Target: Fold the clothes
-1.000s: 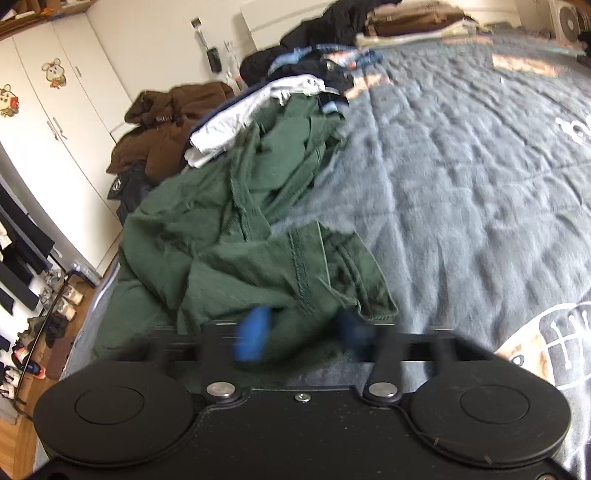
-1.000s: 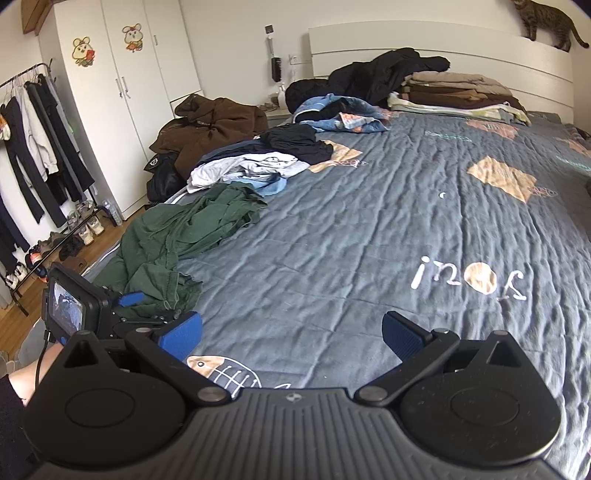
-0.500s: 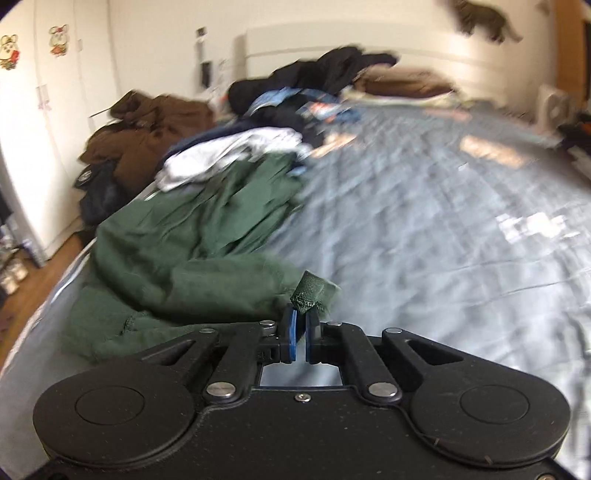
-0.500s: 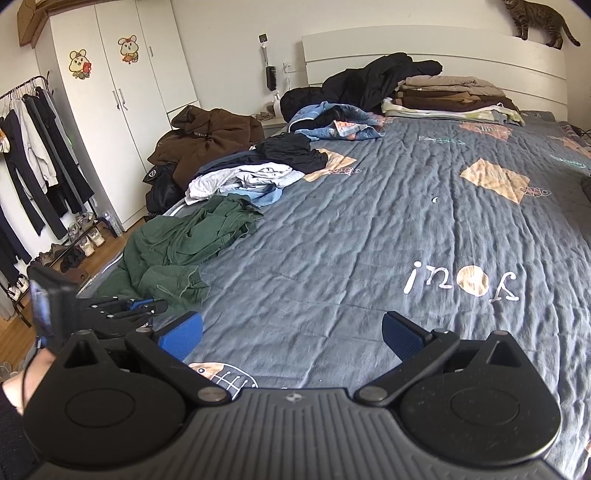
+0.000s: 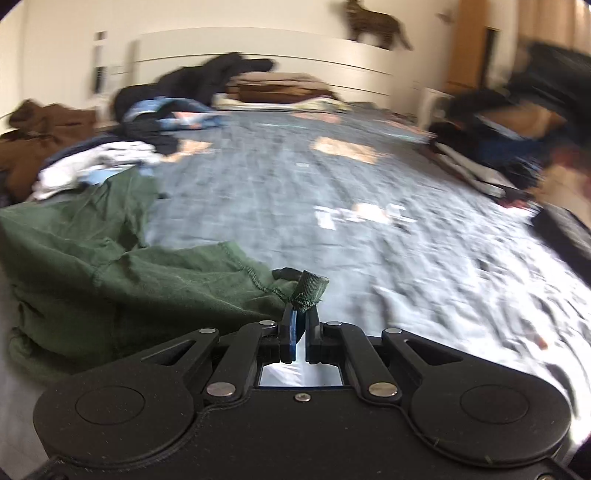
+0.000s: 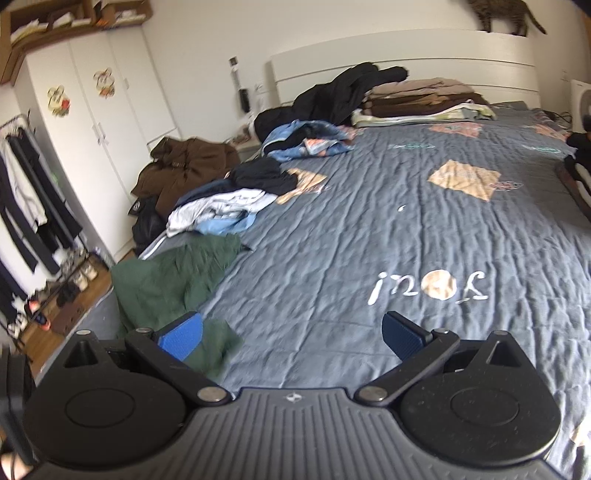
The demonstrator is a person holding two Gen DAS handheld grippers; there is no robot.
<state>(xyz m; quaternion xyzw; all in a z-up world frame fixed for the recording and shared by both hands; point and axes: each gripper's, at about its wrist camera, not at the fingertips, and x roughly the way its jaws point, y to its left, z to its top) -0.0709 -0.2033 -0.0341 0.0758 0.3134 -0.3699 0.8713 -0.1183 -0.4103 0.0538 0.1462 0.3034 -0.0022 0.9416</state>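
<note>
Since half a second ago our left gripper (image 5: 300, 314) has swung rightward across the bed, so its view now takes in the far side of the room, and the green garment (image 5: 122, 280) has been dragged along with it.

From the left wrist, we see our two blue-padded jaws pressed together on a dark green corner of that garment, a small rolled tab of hem sticking up just above the fingertips. From the pinch, the cloth trails to the left in a wrinkled heap lying on the grey quilt (image 5: 369, 184). Much of this view is smeared by motion. Behind the garment lies a white and pale blue bundle (image 5: 99, 166), and a brown jacket (image 5: 40, 136) sits further left. Folded brown items (image 5: 280, 86) rest against the white headboard (image 5: 258, 48), and a tabby cat (image 5: 373, 24) stands on top of it.

From the right wrist, our right gripper (image 6: 291, 334) hangs low over the quilt with its jaws spread wide and nothing between them. Its left pad (image 6: 181, 334) sits in front of the near edge of the green garment (image 6: 173, 280), which lies along the left side of the bed. Beyond it the clothes pile runs up toward the headboard. A white wardrobe (image 6: 96, 122) and a clothes rail (image 6: 26, 199) stand at left.
</note>
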